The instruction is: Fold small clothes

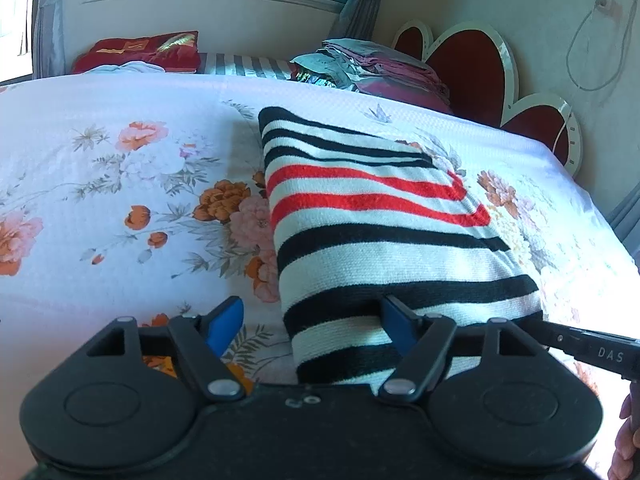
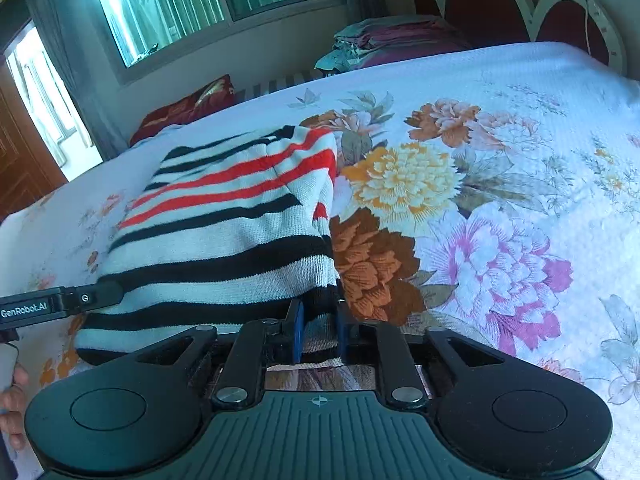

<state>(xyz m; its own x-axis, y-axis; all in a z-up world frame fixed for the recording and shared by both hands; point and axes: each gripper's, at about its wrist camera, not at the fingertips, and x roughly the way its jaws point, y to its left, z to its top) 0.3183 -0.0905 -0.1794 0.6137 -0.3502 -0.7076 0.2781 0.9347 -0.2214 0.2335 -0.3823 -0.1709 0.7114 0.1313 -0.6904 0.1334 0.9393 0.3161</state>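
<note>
The right gripper (image 2: pixel 319 334) pinches the striped sweater (image 2: pixel 224 236) at its near corner, hiding that corner; the left gripper (image 1: pixel 312 322) gapes wide, one finger over the hem.

Black tongs (image 1: pixel 316 320) w/ blue pads (image 2: pixel 298 330), silver pivot screws, "GenRobot.AI" + "DAS" lettering, bare skin.

The sweater (image 1: pixel 384 220) lies on the bed (image 1: pixel 120 184) at frame centre; a pile of clothes (image 1: pixel 372 68) sits behind it (upper right), a pillow (image 1: pixel 140 54) at upper left.
</note>
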